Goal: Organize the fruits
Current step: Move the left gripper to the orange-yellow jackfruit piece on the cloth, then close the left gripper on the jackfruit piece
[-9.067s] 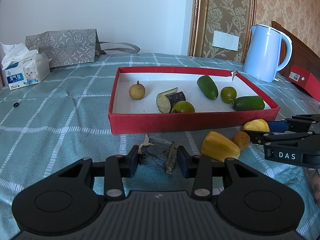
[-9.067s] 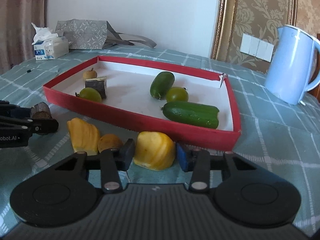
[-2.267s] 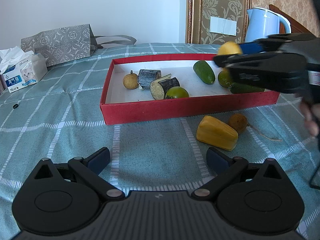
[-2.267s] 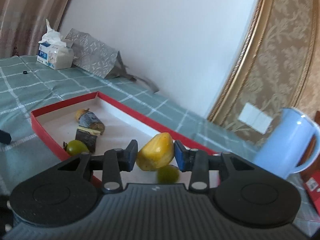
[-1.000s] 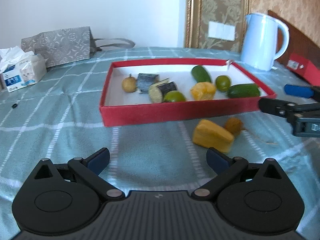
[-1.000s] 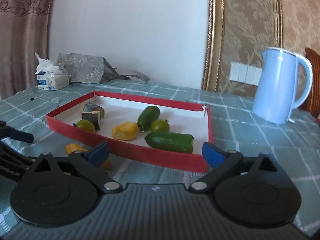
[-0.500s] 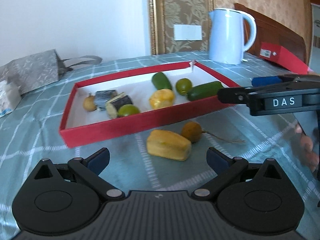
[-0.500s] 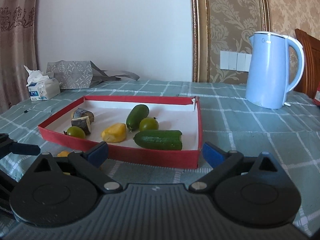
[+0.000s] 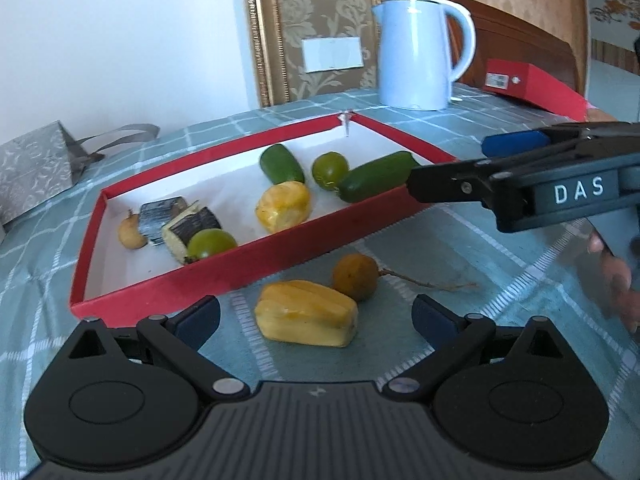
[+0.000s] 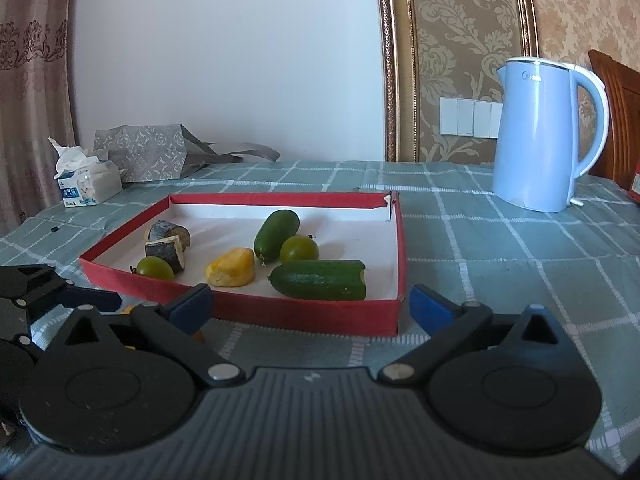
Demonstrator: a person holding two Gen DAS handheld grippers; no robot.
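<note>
Currently the tabletop (image 9: 500,248), under a green checked cloth, carries a red tray (image 9: 256,258) holding most of the produce: cucumber pieces, green tomatoes, a yellow fruit piece, two dark stubs. Outside it, near the front wall, lie a yellow fruit wedge (image 9: 306,314) and, touching its far end, a small brown fruit (image 9: 355,276) with a long stem.

My left tool (image 9: 316,316) is spread wide and empty, the wedge lying between its tips. My right tool (image 10: 306,304) is likewise open and empty, near the tray's near right corner.

Risks, as I judge them: closing on the wedge may nudge the brown fruit and roll it away; the wedge looks soft, so a hard squeeze could bruise it; a low carry could clip the tray wall.
</note>
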